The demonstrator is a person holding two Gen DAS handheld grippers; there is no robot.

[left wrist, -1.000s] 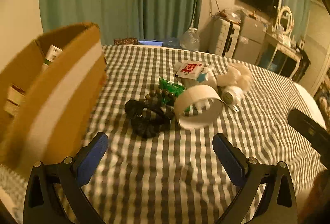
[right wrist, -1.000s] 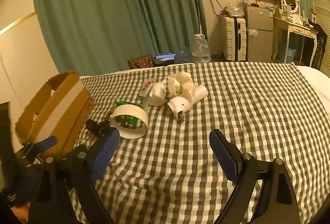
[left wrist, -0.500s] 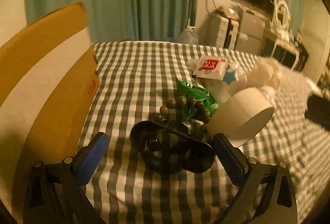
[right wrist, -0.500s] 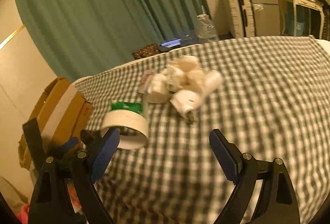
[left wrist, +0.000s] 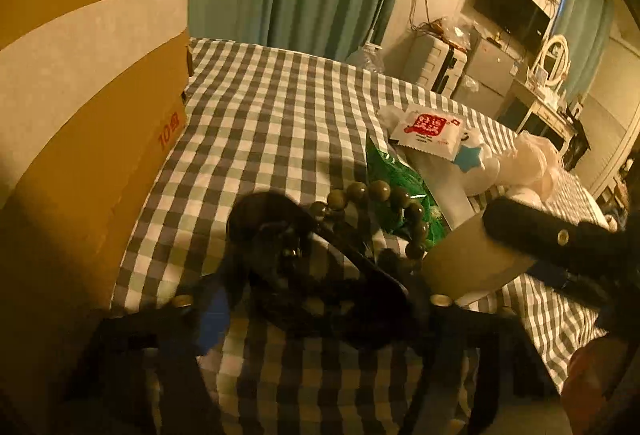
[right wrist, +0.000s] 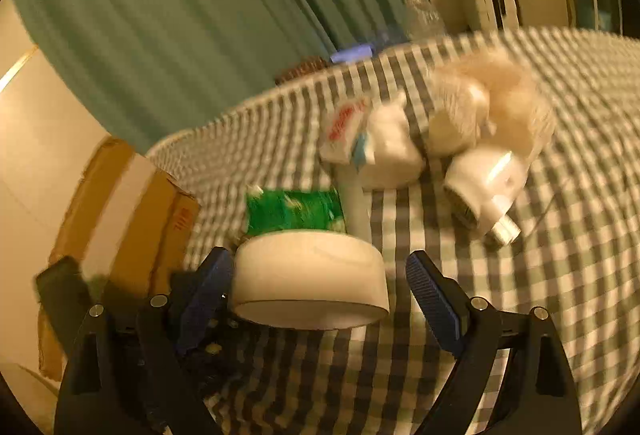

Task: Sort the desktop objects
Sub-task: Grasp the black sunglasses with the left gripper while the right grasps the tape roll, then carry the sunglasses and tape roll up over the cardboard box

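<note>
while my left gripper (left wrist: 316, 311) closes its jaws around the black tangled object (left wrist: 304, 267) on the checked cloth (left wrist: 272, 123), my right gripper (right wrist: 320, 281) gapes wide. its fingers straddle the white tape roll (right wrist: 310, 281), which lies beside the cardboard box (right wrist: 132, 203).

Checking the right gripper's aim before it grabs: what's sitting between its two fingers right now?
The white tape roll, in the right wrist view; the right gripper is open around it.
</note>
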